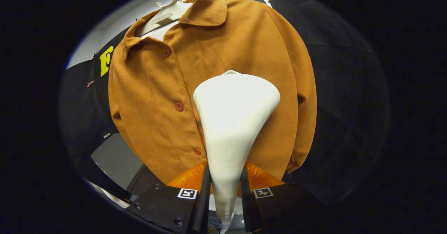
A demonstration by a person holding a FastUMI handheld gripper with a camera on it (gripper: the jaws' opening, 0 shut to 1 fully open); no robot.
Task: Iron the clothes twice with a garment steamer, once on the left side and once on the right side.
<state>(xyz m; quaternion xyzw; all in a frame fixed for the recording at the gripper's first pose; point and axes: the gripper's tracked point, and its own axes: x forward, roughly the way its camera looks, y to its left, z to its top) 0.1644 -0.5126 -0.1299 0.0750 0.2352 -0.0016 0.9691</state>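
Steamer head (235, 111) tight vs jacket (157, 97) ahead; open room either side, by black cloth (349, 97).

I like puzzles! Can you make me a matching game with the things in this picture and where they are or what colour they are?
Things:
1. steamer head
2. jacket
3. hanger
4. buttons

Clues:
A. reddish, in a row down the front
B. brown-orange, hanging up
C. white, pinched in the claw
D. white, poking out at the collar

Right pairs: 1-C, 2-B, 3-D, 4-A. The claw's two fingers press on the steamer head's narrow neck, and its wide end is up against the jacket.
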